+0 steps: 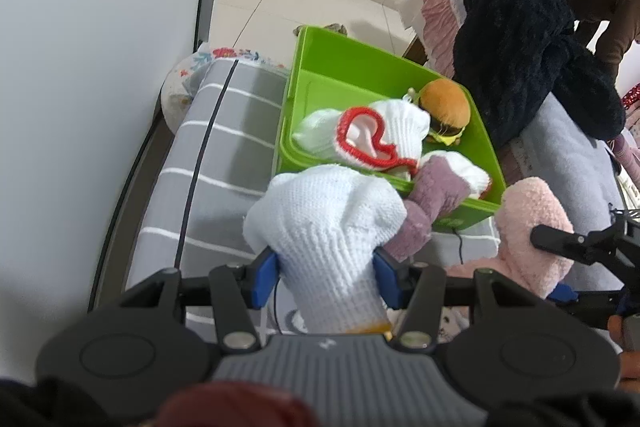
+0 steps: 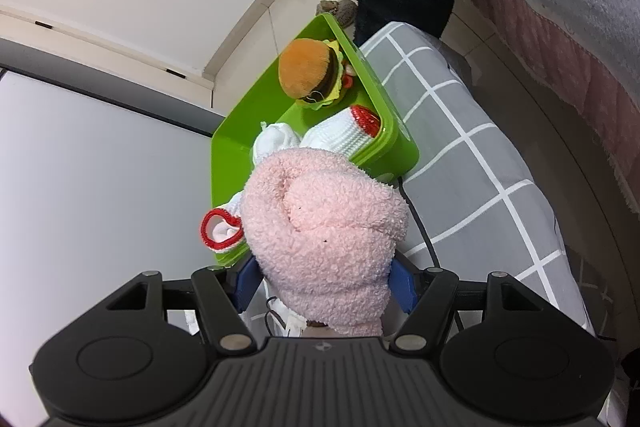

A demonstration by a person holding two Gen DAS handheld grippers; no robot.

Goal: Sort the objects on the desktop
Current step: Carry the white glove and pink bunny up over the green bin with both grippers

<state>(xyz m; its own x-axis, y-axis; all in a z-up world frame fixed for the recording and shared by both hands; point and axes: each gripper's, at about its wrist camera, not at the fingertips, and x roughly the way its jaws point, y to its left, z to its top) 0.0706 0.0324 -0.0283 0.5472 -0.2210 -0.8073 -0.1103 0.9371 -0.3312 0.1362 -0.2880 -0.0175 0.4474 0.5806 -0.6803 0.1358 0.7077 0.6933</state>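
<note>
The left hand-held gripper clamps its blue pads on a white ribbed knit glove, whose bunched, bulging fabric hangs just short of the near rim of a glossy green plastic bin. The right hand-held gripper squeezes a fluffy pink fleece sock, rolled into a soft lump in front of the same bin. Inside the bin lie more white knit gloves with red cuffs, a fuzzy mauve sock draped over the near rim, and a round plush burger, while the bin rests on a grey cloth with white stripes.
</note>
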